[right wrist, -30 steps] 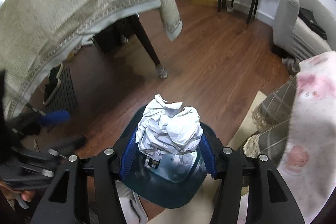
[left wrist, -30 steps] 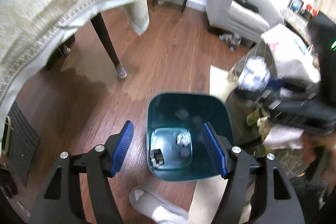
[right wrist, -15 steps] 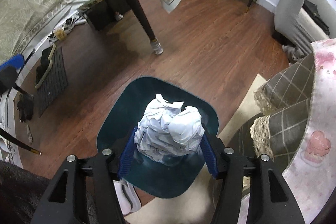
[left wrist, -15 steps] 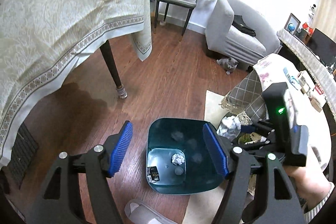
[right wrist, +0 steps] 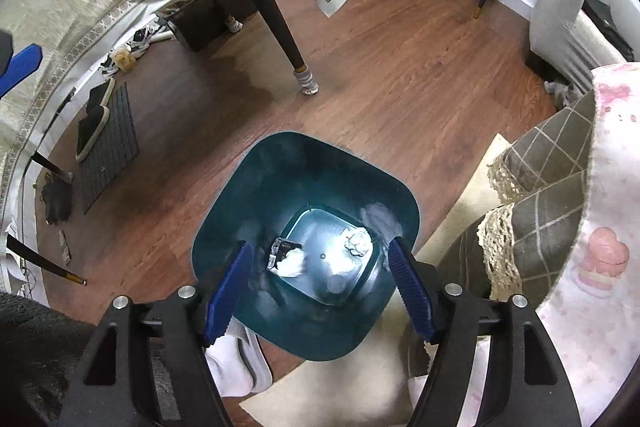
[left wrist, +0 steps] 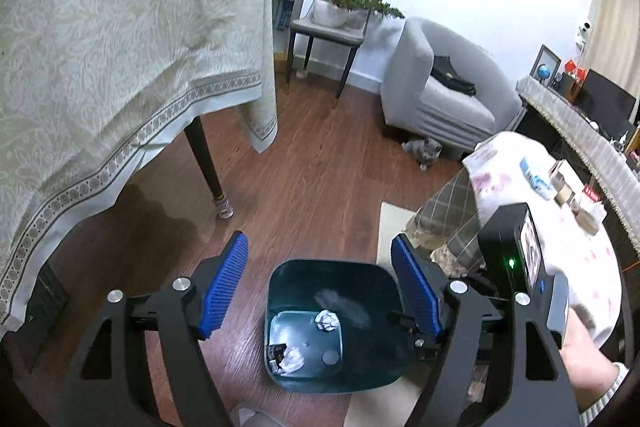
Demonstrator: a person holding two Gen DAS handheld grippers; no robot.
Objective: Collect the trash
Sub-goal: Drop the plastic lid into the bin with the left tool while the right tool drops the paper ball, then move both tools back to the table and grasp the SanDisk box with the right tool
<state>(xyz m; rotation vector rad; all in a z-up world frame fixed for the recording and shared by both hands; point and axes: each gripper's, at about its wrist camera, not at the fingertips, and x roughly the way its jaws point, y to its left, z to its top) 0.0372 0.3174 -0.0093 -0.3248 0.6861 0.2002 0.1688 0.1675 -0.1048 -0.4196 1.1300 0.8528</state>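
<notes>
1. Gone from the right gripper [right wrist: 320,287] is the big crumpled paper wad it pinched half a second back; its blue pads now stand wide apart with nothing between them, directly over the teal bin [right wrist: 224,227].
2. A blurred white shape [right wrist: 340,277] on the bin floor is probably that wad landing, so I judge this drop done.
3. Already on the bin floor: 1 small paper ball [right wrist: 358,243], another white scrap [right wrist: 291,263], and a dark wrapper [right wrist: 282,249] touching it.
4. Left gripper [left wrist: 320,291] hangs above the same bin, jaws spread wide, holding nothing.
5. Around the bin: a draped table [left wrist: 120,47] with its leg [right wrist: 280,27], a cloth-covered side table [right wrist: 552,163] just beside the rim, and a white slipper [right wrist: 240,363] touching the bin's base.
6. Nothing blocks the bin mouth; the side table crowds the right hand's withdrawal.
</notes>
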